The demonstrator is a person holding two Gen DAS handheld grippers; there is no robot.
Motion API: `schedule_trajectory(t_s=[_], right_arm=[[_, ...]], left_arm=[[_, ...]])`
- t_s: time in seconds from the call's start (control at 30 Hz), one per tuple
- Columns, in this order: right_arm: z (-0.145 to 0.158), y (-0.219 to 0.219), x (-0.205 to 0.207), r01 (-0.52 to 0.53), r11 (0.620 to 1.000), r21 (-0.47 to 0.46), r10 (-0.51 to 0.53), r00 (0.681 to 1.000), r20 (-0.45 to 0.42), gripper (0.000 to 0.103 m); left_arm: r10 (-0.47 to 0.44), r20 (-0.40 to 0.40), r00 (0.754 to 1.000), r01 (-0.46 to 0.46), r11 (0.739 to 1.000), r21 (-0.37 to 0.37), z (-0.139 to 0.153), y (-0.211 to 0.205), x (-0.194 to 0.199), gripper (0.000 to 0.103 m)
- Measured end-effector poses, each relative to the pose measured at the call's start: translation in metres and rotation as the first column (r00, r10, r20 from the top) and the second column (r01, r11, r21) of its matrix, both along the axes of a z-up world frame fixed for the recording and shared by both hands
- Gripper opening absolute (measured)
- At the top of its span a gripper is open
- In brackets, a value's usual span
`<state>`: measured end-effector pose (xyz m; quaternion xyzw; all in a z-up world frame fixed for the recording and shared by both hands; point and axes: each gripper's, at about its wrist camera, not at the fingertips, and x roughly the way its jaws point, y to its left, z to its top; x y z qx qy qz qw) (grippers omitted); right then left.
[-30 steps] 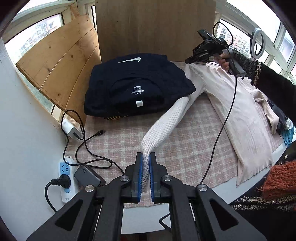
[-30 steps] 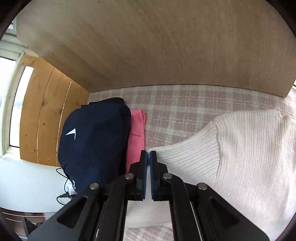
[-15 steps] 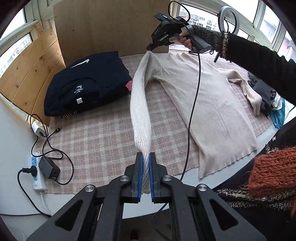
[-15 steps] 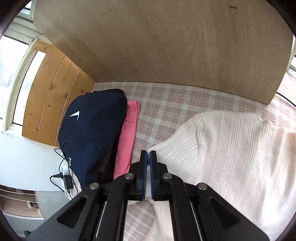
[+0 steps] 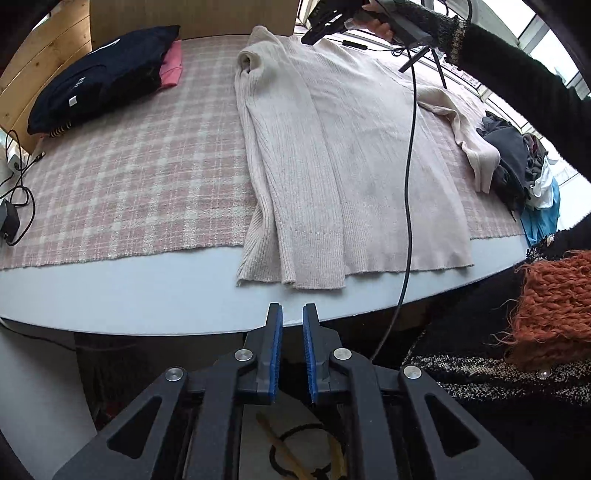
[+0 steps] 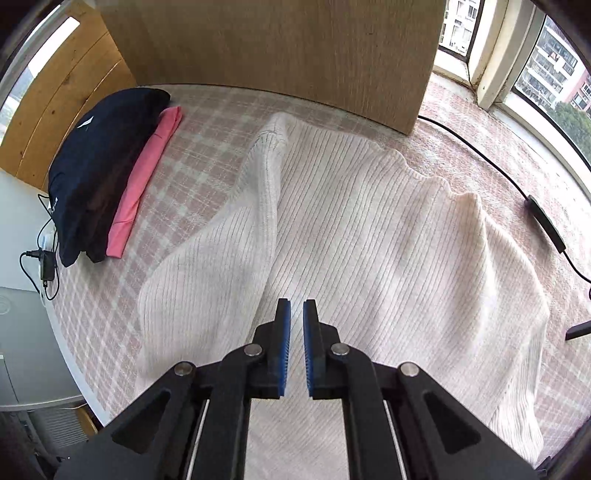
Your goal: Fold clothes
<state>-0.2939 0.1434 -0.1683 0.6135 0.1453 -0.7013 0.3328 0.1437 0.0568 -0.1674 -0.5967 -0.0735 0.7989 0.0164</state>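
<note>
A cream ribbed sweater [image 5: 362, 155] lies flat on the plaid cloth [image 5: 129, 177], its hem at the table's front edge. One sleeve [image 5: 266, 155] lies folded lengthwise along the body; the other sleeve [image 5: 469, 140] trails to the right. My left gripper [image 5: 291, 308] hangs just in front of the table edge, below the hem; its jaws are opening and nothing is between them. A hand holds my right gripper [image 5: 325, 24] over the sweater's [image 6: 369, 240] collar end. In its own view the right gripper [image 6: 296, 302] is above the ribbed body, jaws opening a little, nothing between them.
A folded navy garment [image 5: 99, 70] and a pink one [image 5: 171, 62] are stacked at the far left by the wooden board [image 6: 295, 48]. Loose clothes [image 5: 517, 166] are piled at the right. A black cable [image 5: 410, 147] hangs across the sweater. A charger [image 5: 7, 221] lies at the left edge.
The left gripper carried the sleeve across onto the sweater's body, let go and drew back past the table edge. The right gripper released the shoulder and moved over the body.
</note>
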Motion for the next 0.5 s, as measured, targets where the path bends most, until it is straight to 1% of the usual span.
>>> schedule_trajectory(t_s=[0.03, 0.07, 0.1, 0.2, 0.27, 0.3, 0.33, 0.37, 0.4, 0.43, 0.5], right_arm=[[0.004, -0.004, 0.009, -0.036, 0.999, -0.013, 0.036, 0.999, 0.000, 0.007], [0.007, -0.010, 0.018, -0.072, 0.997, -0.027, 0.072, 0.997, 0.005, 0.007], [0.011, -0.016, 0.028, -0.108, 0.993, -0.041, 0.108, 0.994, 0.009, 0.007], [0.021, -0.033, 0.057, -0.214, 0.973, -0.083, 0.216, 0.976, 0.019, 0.008], [0.021, -0.048, 0.078, -0.276, 0.956, -0.100, 0.281, 0.959, 0.041, 0.010], [0.020, -0.056, 0.091, -0.317, 0.943, -0.097, 0.321, 0.946, 0.033, 0.010], [0.020, -0.065, 0.103, -0.362, 0.928, -0.087, 0.365, 0.931, 0.017, 0.012], [0.016, -0.073, 0.112, -0.392, 0.918, -0.059, 0.393, 0.920, 0.005, 0.014], [0.012, -0.082, 0.119, -0.415, 0.910, -0.023, 0.415, 0.910, -0.004, 0.018], [0.006, -0.090, 0.120, -0.405, 0.914, -0.004, 0.405, 0.914, 0.008, 0.018], [-0.003, -0.101, 0.114, -0.354, 0.935, 0.012, 0.353, 0.934, 0.050, 0.018]], left_arm=[[0.022, 0.000, 1.000, -0.022, 1.000, -0.007, -0.003, -0.004, 0.001, 0.012], [0.024, -0.001, 1.000, -0.024, 1.000, -0.005, -0.008, -0.006, -0.003, 0.015], [0.020, -0.001, 1.000, -0.020, 1.000, 0.001, -0.013, -0.008, -0.009, 0.018], [-0.011, 0.003, 1.000, 0.011, 1.000, 0.016, -0.026, -0.009, -0.026, 0.020], [-0.048, 0.001, 0.999, 0.048, 0.999, 0.016, -0.031, -0.006, -0.034, 0.021], [-0.067, 0.000, 0.998, 0.067, 0.998, 0.016, -0.033, -0.004, -0.037, 0.021], [-0.080, 0.003, 0.997, 0.080, 0.997, 0.012, -0.036, -0.004, -0.040, 0.021], [-0.091, 0.009, 0.996, 0.091, 0.996, 0.008, -0.039, -0.003, -0.042, 0.021], [-0.103, 0.014, 0.995, 0.103, 0.995, 0.004, -0.042, -0.003, -0.044, 0.021], [-0.110, 0.019, 0.994, 0.110, 0.994, 0.005, -0.045, -0.003, -0.046, 0.021], [-0.124, 0.026, 0.992, 0.124, 0.992, 0.014, -0.050, -0.002, -0.047, 0.021]])
